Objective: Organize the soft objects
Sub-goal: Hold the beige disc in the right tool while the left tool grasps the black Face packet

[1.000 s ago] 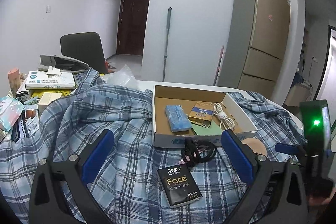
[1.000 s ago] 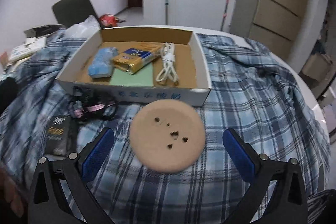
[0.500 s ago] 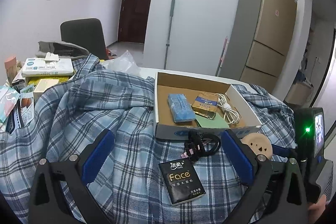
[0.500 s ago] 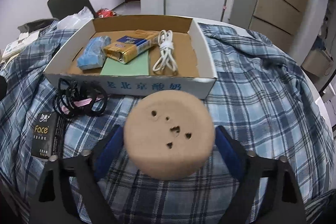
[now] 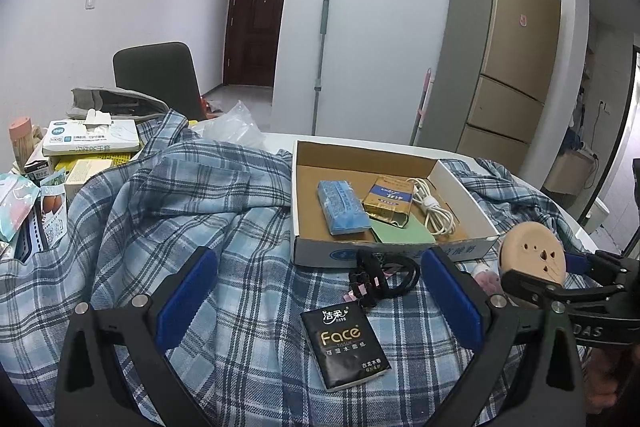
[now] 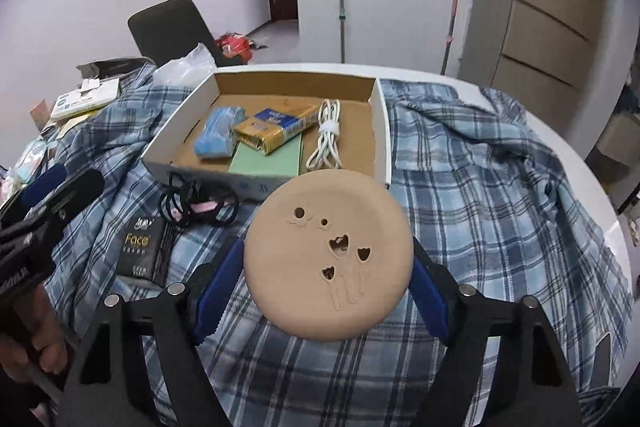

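Note:
My right gripper (image 6: 320, 279) is shut on a round tan soft pad (image 6: 329, 254) with small cut-out holes and holds it above the plaid cloth, just in front of the cardboard box (image 6: 382, 131). The pad also shows at the right of the left wrist view (image 5: 532, 253). My left gripper (image 5: 316, 301) is open and empty, above a black "Face" tissue pack (image 5: 344, 343) and a black coiled cable with pink bands (image 5: 380, 275). The box (image 5: 296, 183) holds a blue pack (image 5: 342, 207), a gold packet (image 5: 388, 199), a green card and a white cable (image 5: 434, 211).
A blue plaid shirt (image 5: 160, 211) covers the round white table (image 6: 580, 155). Tissue boxes and packets (image 5: 92, 139) are piled at the left. A dark chair (image 5: 156, 75), a mop (image 5: 320, 63) and a fridge (image 5: 504, 55) stand behind the table.
My right gripper closed on the tan pad and lifted it off the cloth toward the box. The left gripper rose slightly and stayed open.

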Demonstrator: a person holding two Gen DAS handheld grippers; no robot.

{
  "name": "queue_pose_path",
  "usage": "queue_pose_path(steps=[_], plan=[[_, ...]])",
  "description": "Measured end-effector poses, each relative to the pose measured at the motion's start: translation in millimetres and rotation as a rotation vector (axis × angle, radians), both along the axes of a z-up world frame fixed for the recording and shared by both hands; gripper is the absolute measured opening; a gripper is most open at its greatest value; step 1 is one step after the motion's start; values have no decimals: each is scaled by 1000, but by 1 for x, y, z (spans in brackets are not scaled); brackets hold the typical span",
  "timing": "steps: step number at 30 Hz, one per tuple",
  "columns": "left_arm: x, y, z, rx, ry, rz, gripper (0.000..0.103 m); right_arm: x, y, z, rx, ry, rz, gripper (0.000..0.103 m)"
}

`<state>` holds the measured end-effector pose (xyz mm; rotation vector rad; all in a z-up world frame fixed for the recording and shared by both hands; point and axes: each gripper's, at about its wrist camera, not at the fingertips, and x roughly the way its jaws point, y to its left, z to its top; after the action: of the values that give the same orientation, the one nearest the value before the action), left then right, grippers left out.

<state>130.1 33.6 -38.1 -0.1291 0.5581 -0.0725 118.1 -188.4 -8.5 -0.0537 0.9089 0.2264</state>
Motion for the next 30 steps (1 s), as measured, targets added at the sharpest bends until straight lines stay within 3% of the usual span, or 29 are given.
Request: queue_pose_path(steps=[6, 9, 12, 21, 25, 30], plan=[[-1, 1, 0, 3, -5, 2, 103, 18, 9, -33, 54, 113, 54, 79], [-1, 1, 0, 1, 0, 3, 103, 22, 10, -46, 32, 141, 27, 80], [0, 1, 0, 2, 3, -2, 103, 23, 6, -52, 35, 164, 7, 88], [-1, -3, 1, 13, -4, -8, 103, 18, 16, -50, -53, 127, 34, 90], [-2, -3, 1, 14, -5, -8, 103, 19, 16, -52, -63, 116, 24, 80], [-5, -5, 3, 22, -15, -18, 103, 5, 5, -30, 18, -36, -1, 79]])
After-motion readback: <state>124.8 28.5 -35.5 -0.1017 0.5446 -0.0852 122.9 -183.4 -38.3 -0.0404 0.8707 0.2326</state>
